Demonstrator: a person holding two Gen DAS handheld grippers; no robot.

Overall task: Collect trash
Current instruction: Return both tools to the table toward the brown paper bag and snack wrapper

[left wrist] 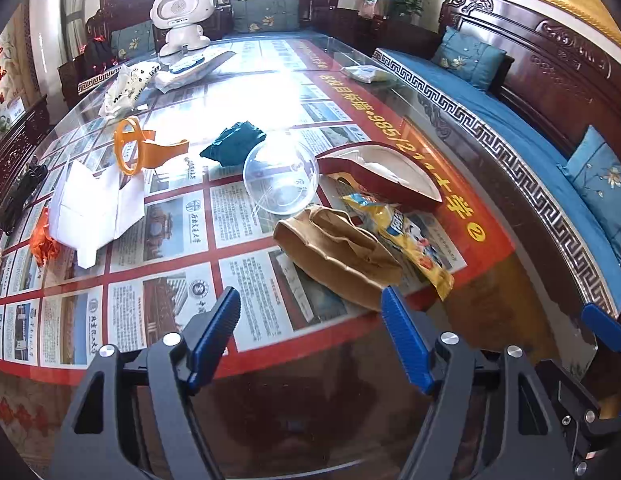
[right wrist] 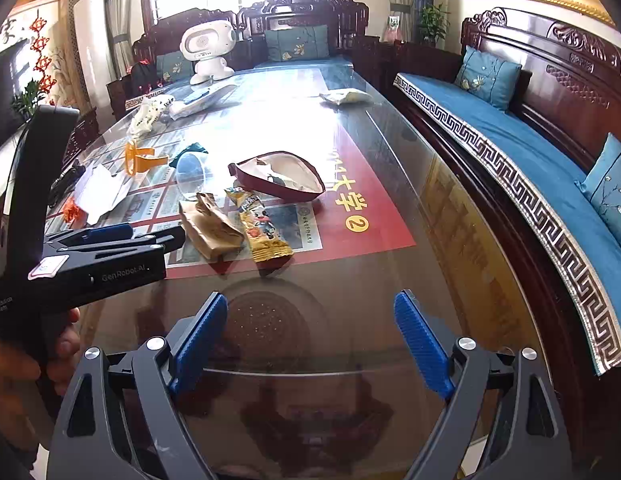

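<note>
Trash lies on the glass-topped table. A crumpled brown paper bag sits nearest, with a yellow snack wrapper beside it. Behind them are a clear plastic bowl, a red box lid, folded white paper, an orange plastic piece and a teal wad. My left gripper is open and empty, just short of the brown bag. My right gripper is open and empty over bare glass, to the right of the left one.
A white toy robot and white packets stand at the far end, and another packet lies far right. A carved bench with blue cushions runs along the table's right side. A hand holds the left tool.
</note>
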